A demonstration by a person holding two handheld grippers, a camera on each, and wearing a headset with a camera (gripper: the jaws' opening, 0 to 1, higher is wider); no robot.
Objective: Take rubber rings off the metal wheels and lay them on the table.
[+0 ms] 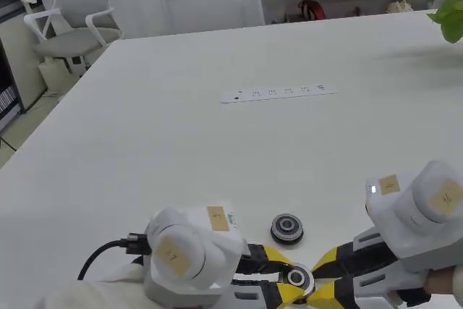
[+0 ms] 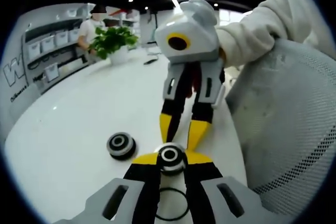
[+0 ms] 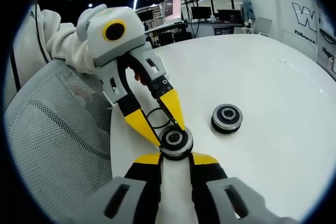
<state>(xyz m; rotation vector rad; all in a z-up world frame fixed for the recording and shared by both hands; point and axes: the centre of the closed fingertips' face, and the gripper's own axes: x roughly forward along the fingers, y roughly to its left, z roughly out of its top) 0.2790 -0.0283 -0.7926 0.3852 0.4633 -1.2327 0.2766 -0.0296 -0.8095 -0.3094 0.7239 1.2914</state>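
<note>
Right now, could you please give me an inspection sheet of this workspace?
Surface: white table, power strip at its middle.
Job's things: one metal wheel between both grippers' tips; second wheel standing apart; loose rubber ring seemingly lying on the table between the left gripper's jaws.
Clutter: nothing seen.
Grippers: left gripper and right gripper meet tip to tip at the wheel; grip unclear.
Cables: black cable at the left gripper's rear.
Surroundings: office chair, plant, shelves, a person in the background.
</note>
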